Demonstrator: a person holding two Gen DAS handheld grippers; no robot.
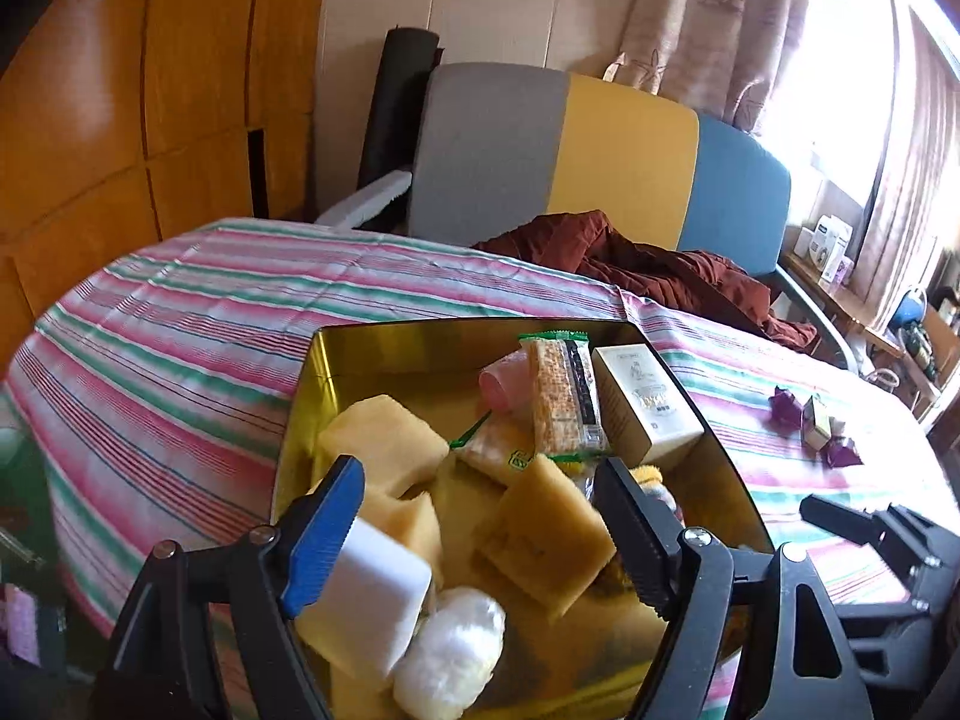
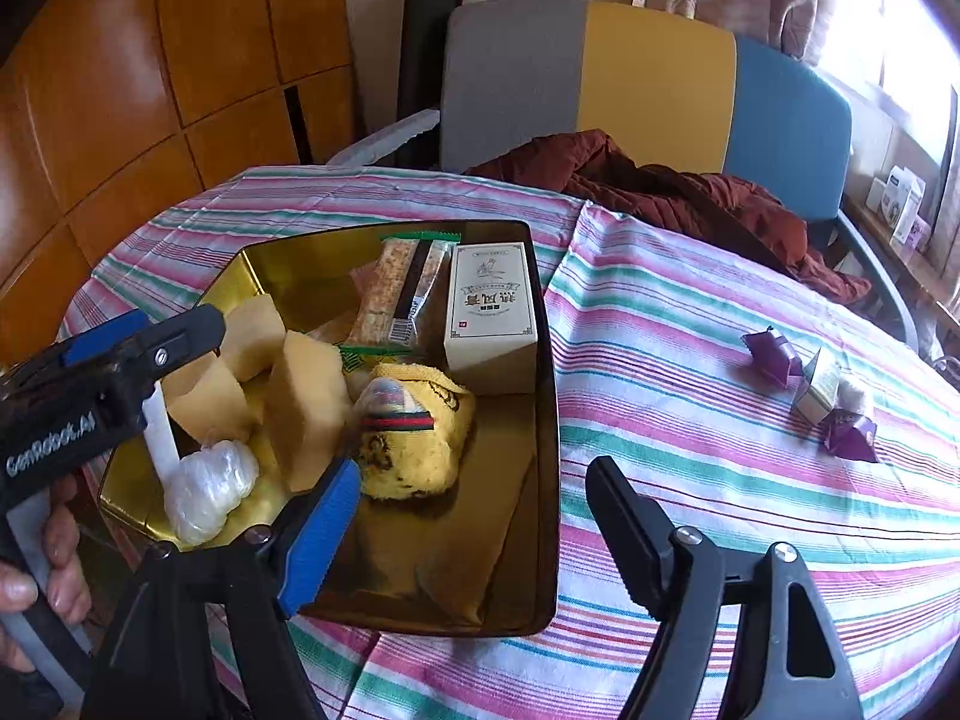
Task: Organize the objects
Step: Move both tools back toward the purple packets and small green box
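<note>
A gold tin tray (image 1: pixel 336 372) on the striped cloth holds several yellow sponge blocks (image 1: pixel 384 438), snack bars (image 1: pixel 564 396), a cream carton (image 1: pixel 648 408), a yellow sock (image 2: pixel 420 438) and a white plastic-wrapped bundle (image 1: pixel 450 654). My left gripper (image 1: pixel 480 540) hangs open over the tray's near end. A white block (image 1: pixel 372 588) leans against its blue finger, and the black finger stands clear of it. In the right wrist view my right gripper (image 2: pixel 474 540) is open, its fingers either side of the tray's (image 2: pixel 549 420) near right wall. The left gripper (image 2: pixel 162 330) shows there over the white block (image 2: pixel 161 426).
Two purple wrappers (image 2: pixel 774 354) and a small box (image 2: pixel 816 390) lie on the cloth to the right. A dark red garment (image 2: pixel 660 186) is heaped at the table's far edge before a grey, yellow and blue chair (image 2: pixel 654 84). A person's hand (image 2: pixel 42 570) holds the left gripper.
</note>
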